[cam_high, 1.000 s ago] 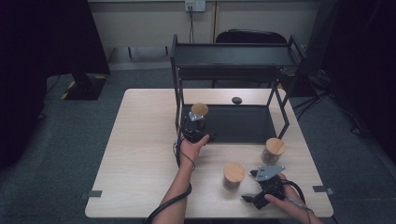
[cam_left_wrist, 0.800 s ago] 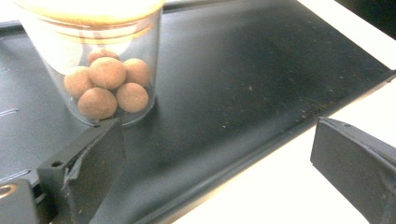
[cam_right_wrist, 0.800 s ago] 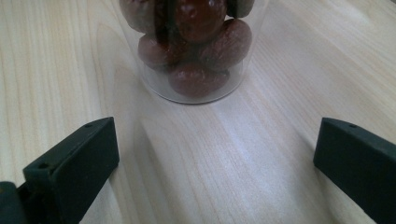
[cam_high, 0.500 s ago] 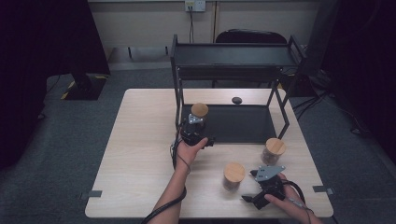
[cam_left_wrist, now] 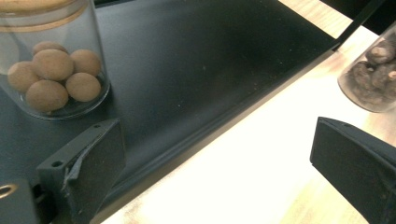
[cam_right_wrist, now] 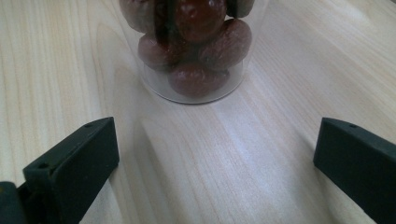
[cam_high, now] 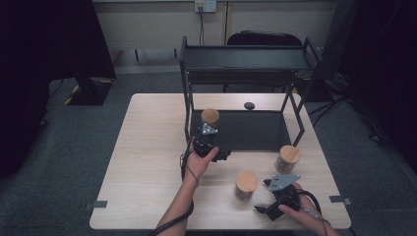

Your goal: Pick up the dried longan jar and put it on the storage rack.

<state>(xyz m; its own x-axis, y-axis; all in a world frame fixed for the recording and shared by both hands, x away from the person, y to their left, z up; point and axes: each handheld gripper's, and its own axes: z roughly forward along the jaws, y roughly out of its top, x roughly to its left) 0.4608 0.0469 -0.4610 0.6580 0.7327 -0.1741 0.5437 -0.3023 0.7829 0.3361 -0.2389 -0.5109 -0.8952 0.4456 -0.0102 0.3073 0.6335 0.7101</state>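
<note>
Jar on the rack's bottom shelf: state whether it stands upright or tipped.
Upright: the jar stands on its base on the black shelf, wooden lid on top, round brown pieces settled at the bottom.

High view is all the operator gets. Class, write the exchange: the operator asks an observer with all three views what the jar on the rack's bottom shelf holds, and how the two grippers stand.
Observer: The shelf jar holds round, light brown balls.
Operator: Is the left gripper on it?
Observer: No. The left gripper is open, and the jar stands off to one side beyond its jaws.
Operator: And the right gripper?
Observer: The right gripper is open too. A jar of dark red-brown fruit stands on the table just ahead, not between the jaws.
</note>
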